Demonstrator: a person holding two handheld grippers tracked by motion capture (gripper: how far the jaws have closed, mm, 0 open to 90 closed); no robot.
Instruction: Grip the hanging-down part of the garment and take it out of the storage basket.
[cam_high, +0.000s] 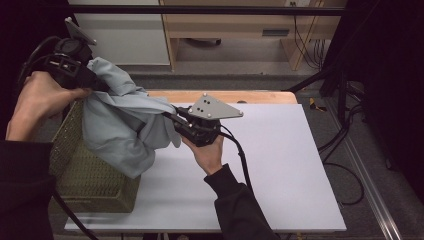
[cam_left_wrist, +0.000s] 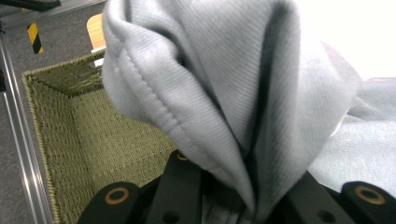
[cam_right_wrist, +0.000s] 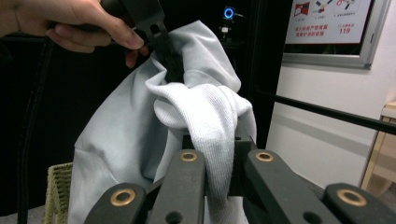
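The right gripper (cam_high: 172, 119) sits at the centre of the high view, held from below by the person's right hand (cam_high: 207, 152), with its grey three-cornered plate on top. Its jaws are clamped on a bunched fold of the grey cloth (cam_high: 120, 125); in the right gripper view that fold (cam_right_wrist: 210, 126) runs down between the two black jaws at the bottom middle of the frame.

The left gripper (cam_high: 97, 84) is at the upper left of the high view, raised in the left hand (cam_high: 42, 97). It too grips the cloth, and in the left gripper view a hemmed fold (cam_left_wrist: 224, 93) rises from between the jaws, though the fabric hides the tips, so the grip there is probably tight rather than plainly seen.

The cloth hangs stretched between the two grippers, its lower part draping over the near edge of the green woven basket (cam_high: 90, 185) at the lower left. The basket stands on the left end of the white table (cam_high: 280, 170).
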